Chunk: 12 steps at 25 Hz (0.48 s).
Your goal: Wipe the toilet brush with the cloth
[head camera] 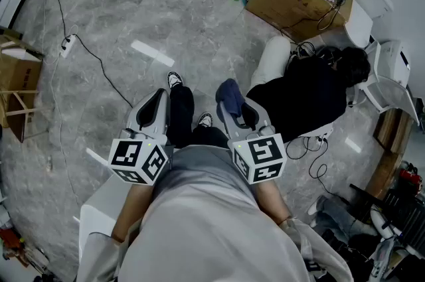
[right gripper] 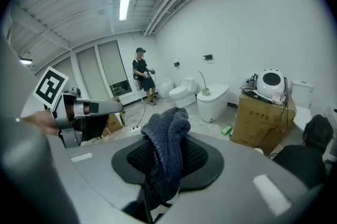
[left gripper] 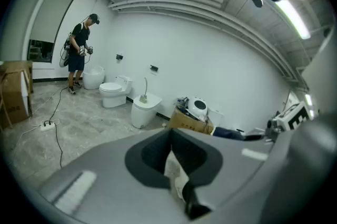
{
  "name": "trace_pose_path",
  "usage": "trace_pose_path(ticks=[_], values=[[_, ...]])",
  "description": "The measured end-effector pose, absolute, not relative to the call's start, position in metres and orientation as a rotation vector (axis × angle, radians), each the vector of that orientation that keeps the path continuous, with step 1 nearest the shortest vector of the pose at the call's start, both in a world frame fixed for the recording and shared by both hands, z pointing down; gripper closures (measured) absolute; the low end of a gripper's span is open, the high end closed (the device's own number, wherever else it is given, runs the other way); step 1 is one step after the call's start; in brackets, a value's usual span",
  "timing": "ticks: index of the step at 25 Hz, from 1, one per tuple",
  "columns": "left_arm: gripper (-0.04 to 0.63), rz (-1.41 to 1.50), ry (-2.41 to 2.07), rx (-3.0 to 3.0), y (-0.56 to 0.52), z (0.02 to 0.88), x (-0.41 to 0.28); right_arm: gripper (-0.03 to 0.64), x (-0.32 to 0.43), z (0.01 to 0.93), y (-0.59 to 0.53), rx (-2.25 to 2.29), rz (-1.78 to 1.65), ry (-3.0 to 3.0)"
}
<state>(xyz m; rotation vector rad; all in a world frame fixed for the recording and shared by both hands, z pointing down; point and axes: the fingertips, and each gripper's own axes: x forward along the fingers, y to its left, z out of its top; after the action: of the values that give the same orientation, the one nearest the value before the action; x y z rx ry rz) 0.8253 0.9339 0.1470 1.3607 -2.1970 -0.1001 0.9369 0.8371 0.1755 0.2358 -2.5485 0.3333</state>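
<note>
1. The right gripper has its fingers clenched on the cloth, which bunches above them. The left gripper has its fingers pressed together on nothing.
2. The toilet brush appears to stand in a holder on the toilet, well apart from both grippers.
3. Risk: the bunched cloth may slip out under wiping pressure.
4. Risk: an unsteadied brush may topple off the toilet.
5. Risk: the floor cable may snag a foot.
</note>
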Motion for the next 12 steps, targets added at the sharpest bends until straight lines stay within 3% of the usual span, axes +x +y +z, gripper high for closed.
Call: trace_pose_path(ticks=[12], values=[[0.595,-0.143,-2.206,1.382,0.888,0.146,0.730,0.516,0.849,0.176,0.791,0.268,0.355,-2.530]])
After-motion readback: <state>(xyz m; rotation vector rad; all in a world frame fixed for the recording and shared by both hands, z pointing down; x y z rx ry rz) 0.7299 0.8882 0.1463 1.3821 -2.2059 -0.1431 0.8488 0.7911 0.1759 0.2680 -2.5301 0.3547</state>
